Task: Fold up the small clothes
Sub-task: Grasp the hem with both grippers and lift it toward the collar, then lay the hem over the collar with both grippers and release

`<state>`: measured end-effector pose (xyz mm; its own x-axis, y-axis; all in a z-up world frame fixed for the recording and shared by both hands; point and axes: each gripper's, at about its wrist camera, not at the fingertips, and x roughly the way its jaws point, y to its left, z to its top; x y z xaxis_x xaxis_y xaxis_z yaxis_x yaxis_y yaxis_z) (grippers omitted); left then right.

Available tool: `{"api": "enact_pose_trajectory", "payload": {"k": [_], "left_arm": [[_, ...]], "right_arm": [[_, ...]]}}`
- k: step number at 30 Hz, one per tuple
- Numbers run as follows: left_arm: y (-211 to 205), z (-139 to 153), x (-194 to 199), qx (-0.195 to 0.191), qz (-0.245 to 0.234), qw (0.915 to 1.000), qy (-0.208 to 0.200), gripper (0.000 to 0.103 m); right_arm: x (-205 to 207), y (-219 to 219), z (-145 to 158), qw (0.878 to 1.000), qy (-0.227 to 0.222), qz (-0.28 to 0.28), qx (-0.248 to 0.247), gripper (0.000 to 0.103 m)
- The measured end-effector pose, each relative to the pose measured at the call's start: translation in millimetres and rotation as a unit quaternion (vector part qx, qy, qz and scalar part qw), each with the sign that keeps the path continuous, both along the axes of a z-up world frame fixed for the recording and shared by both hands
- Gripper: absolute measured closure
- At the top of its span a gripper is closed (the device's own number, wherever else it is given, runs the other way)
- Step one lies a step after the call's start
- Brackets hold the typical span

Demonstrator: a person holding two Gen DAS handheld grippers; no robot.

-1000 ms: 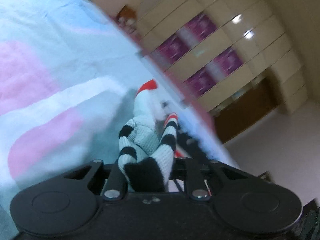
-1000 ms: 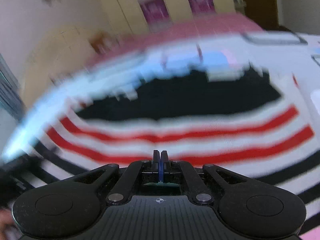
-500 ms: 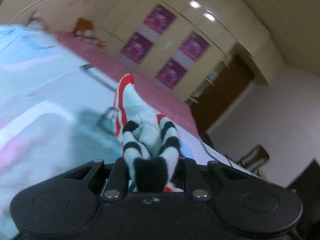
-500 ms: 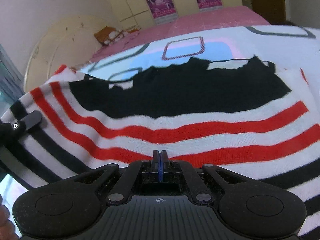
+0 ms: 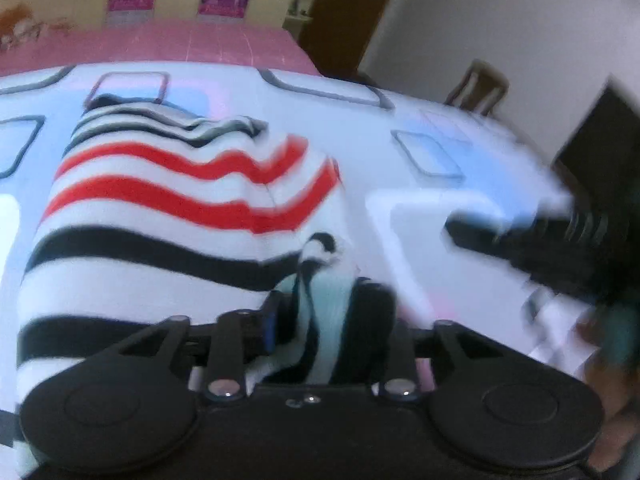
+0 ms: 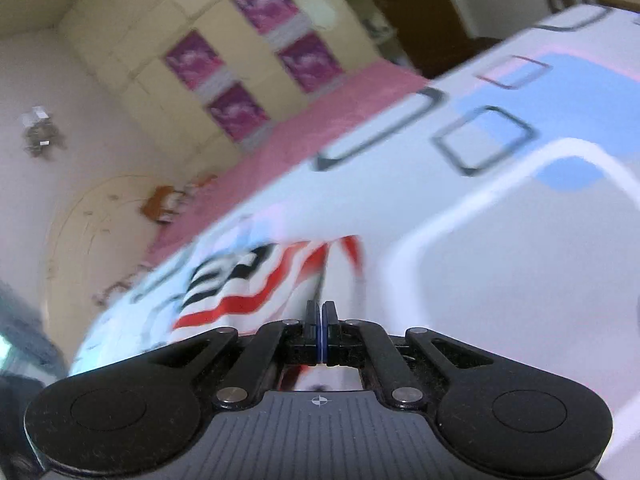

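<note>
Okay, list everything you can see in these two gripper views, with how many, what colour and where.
striped knit garment: one, white with red and black stripes, lying rumpled on the bedspread, its near edge between the left gripper's fingers
bedspread: one, white with blue and pink patches and dark rounded squares, covering the bed
pink sheet: one, pink, beyond the bedspread
wardrobe: one, cream with magenta panels, against the far wall
door: one, brown, right of the wardrobe
chair: one, wooden, by the far right wall
left gripper: one, black, jaws opening with garment fabric between them
right gripper: one, black, jaws nearly together and opening, nothing visibly clamped
</note>
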<state>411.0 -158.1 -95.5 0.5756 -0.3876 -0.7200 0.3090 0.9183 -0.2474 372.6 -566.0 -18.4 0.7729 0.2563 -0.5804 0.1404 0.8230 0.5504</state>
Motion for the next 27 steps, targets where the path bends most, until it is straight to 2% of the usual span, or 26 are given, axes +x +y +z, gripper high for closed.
{"api": "enact_pose_trajectory", "payload": {"k": [1, 2, 4, 7, 8, 9, 11, 13, 16, 20, 21, 22, 23, 24, 25, 27], "left_arm": [[-4.9, 6.6, -8.3, 0.002, -0.015, 0.9998, -0.015, 0.047], [-3.2, 13.0, -15.3, -0.016, -0.025, 0.9994, -0.017, 0.030], [9.8, 29.6, -29.8, -0.046, -0.023, 0.9983, -0.028, 0.033], [53.1, 52.0, -30.4, -0.066, 0.007, 0.9964, -0.054, 0.046], [64.9, 52.9, -29.3, -0.064, 0.021, 0.9960, -0.059, 0.056], [79.5, 51.0, -19.2, -0.051, 0.038, 0.9960, -0.063, 0.060], [102.2, 41.7, -0.4, -0.038, 0.071, 0.9951, -0.058, 0.060], [121.5, 29.8, 19.1, -0.049, 0.092, 0.9936, -0.044, 0.060], [132.9, 17.5, 40.1, -0.063, 0.094, 0.9932, -0.026, 0.059], [138.0, 12.8, 43.8, -0.078, 0.080, 0.9937, -0.012, 0.058], [137.9, 11.3, 45.0, -0.077, 0.074, 0.9942, -0.012, 0.058], [137.8, 10.7, 45.8, -0.077, 0.071, 0.9945, -0.013, 0.058], [138.3, 9.3, 46.9, -0.080, 0.067, 0.9944, -0.013, 0.058], [139.1, 7.2, 48.9, -0.084, 0.064, 0.9943, -0.014, 0.058], [139.9, 5.0, 51.2, -0.088, 0.061, 0.9941, -0.014, 0.058], [139.3, 4.9, 50.7, -0.097, 0.046, 0.9940, -0.021, 0.058]], "right_arm": [[-3.2, -8.2, -0.7, 1.000, 0.005, -0.008, 0.001, 0.060], [-10.4, -16.8, 1.2, 1.000, -0.009, -0.010, 0.008, 0.038], [-16.4, -23.1, 3.2, 1.000, -0.020, -0.006, 0.019, 0.038], [-12.0, -19.5, -0.2, 0.998, -0.013, 0.024, 0.060, 0.039], [-10.7, -16.1, 0.0, 0.997, -0.012, 0.033, 0.063, 0.039], [-6.7, -10.1, 0.1, 0.997, -0.011, 0.044, 0.064, 0.039], [5.2, 4.4, -1.0, 0.996, -0.003, 0.067, 0.064, 0.040], [17.0, 20.9, -3.8, 0.995, 0.006, 0.082, 0.051, 0.048], [39.3, 30.9, -12.2, 0.997, 0.022, 0.077, 0.022, 0.049], [75.0, 32.0, -31.5, 0.996, 0.059, 0.066, 0.026, 0.050], [81.4, 31.9, -36.6, 0.995, 0.066, 0.064, 0.027, 0.053], [85.8, 32.7, -41.5, 0.995, 0.070, 0.068, 0.033, 0.068], [85.2, 31.9, -42.9, 0.994, 0.068, 0.074, 0.041, 0.079], [85.6, 31.9, -43.9, 0.994, 0.064, 0.075, 0.040, 0.080], [82.7, 32.5, -42.0, 0.995, 0.054, 0.076, 0.031, 0.091], [71.1, 31.8, -32.8, 0.997, 0.021, 0.072, 0.010, 0.094]]}}
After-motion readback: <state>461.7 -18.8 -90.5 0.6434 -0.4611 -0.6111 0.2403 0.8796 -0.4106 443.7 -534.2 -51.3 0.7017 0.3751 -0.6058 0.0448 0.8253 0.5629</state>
